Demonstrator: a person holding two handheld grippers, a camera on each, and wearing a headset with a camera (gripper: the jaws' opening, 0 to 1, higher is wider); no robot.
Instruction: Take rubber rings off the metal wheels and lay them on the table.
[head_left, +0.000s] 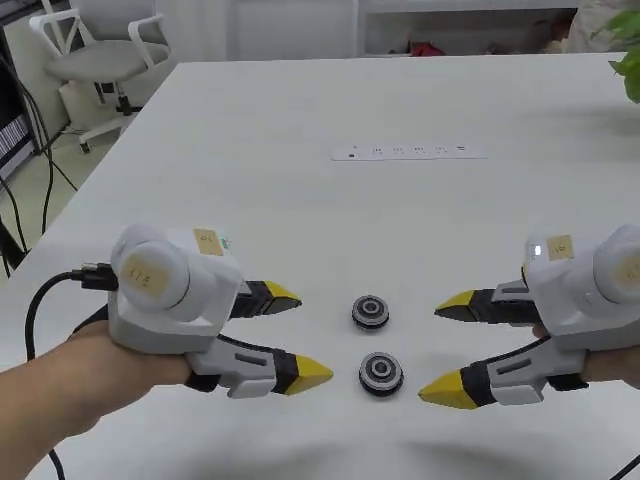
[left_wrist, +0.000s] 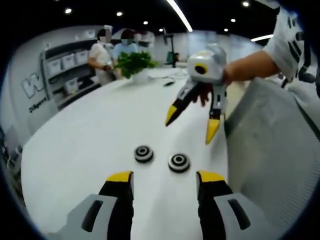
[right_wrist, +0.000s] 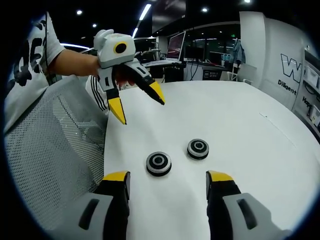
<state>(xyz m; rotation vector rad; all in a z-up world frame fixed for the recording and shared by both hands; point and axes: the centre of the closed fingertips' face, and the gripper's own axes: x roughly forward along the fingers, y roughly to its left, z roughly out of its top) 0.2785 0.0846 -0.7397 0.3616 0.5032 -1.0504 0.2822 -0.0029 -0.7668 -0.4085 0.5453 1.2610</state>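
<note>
Two small metal wheels lie flat on the white table (head_left: 300, 180), each with a black rubber ring around it. The far wheel (head_left: 370, 312) (left_wrist: 144, 153) (right_wrist: 198, 148) and the near wheel (head_left: 381, 372) (left_wrist: 179, 162) (right_wrist: 158, 163) sit a little apart. My left gripper (head_left: 310, 337) (left_wrist: 165, 177) (right_wrist: 142, 110) is open, just left of the wheels, above the table. My right gripper (head_left: 432, 352) (right_wrist: 168, 176) (left_wrist: 189, 131) is open on their right side. Both point inward at the wheels and touch neither.
A flat white socket strip (head_left: 410, 152) is set into the table further back. A white office chair (head_left: 100, 50) stands at the far left corner and a green plant (head_left: 630, 50) at the far right. A grey mesh chair back (right_wrist: 55, 150) is at the table's near edge.
</note>
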